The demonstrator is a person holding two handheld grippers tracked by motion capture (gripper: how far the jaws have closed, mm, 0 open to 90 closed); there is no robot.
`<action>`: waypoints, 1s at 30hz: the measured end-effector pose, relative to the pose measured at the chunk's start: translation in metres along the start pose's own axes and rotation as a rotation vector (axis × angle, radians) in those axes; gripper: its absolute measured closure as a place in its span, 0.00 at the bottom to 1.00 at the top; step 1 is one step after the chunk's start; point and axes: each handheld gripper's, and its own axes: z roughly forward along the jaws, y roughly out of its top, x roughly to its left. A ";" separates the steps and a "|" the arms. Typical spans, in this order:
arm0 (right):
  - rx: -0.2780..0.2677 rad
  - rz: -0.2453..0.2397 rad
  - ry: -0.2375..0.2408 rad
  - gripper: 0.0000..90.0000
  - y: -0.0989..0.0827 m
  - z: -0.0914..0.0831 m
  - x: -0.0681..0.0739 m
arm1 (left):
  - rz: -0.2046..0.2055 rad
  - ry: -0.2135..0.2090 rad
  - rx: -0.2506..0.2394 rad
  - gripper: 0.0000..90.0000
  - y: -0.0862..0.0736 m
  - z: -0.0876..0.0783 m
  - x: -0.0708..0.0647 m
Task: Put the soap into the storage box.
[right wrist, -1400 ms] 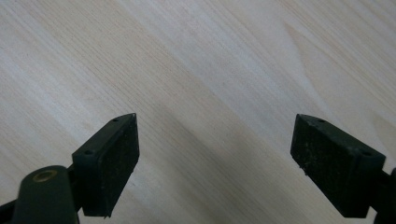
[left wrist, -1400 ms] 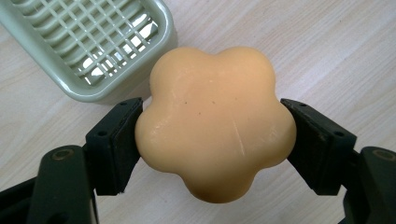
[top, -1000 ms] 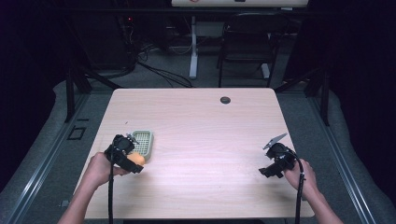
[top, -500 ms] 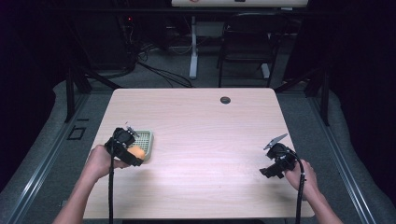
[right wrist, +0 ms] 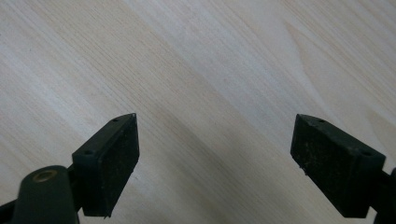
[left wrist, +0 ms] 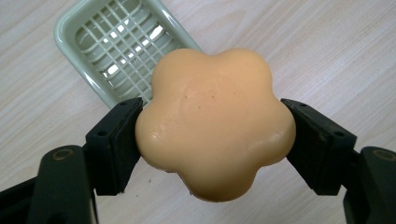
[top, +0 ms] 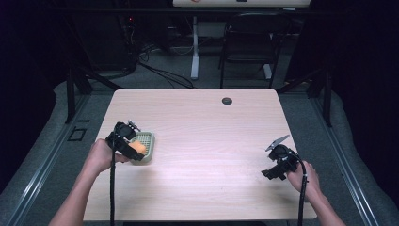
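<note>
Left gripper [left wrist: 212, 140] clamped on flower-shaped orange soap [left wrist: 215, 126], pads seated in opposite notches, above near end of green slatted tray [left wrist: 77, 28]. Probably firm, light, slippery: grip notches, not lobes. Right gripper [right wrist: 215, 158] wide open, holding nothing, over bare counter [top: 211, 132].

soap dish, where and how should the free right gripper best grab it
Probably the soap dish by its raised rim on one long side, coming from above: it lies flat and shallow on the table. The right gripper stands open; the left gripper holds the soap.
</note>
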 end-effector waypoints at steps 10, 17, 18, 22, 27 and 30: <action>0.006 0.000 -0.003 0.17 0.000 0.000 0.000 | -0.005 0.004 -0.002 0.28 0.010 -0.002 0.010; 0.003 0.004 -0.005 0.17 0.000 0.001 0.000 | -0.006 0.006 -0.004 0.28 0.015 -0.001 0.013; 0.009 -0.001 0.002 0.17 0.000 0.001 0.000 | -0.008 0.005 -0.004 0.28 0.016 -0.001 0.014; 0.007 -0.002 0.001 0.17 0.000 0.001 0.000 | -0.013 0.012 -0.005 0.28 0.020 -0.001 0.019; 0.015 -0.007 0.007 0.17 0.001 0.001 -0.001 | -0.020 0.013 -0.003 0.28 0.024 0.001 0.024; 0.013 -0.006 0.008 0.17 0.001 0.001 -0.001 | -0.017 0.014 0.000 0.28 0.025 0.002 0.026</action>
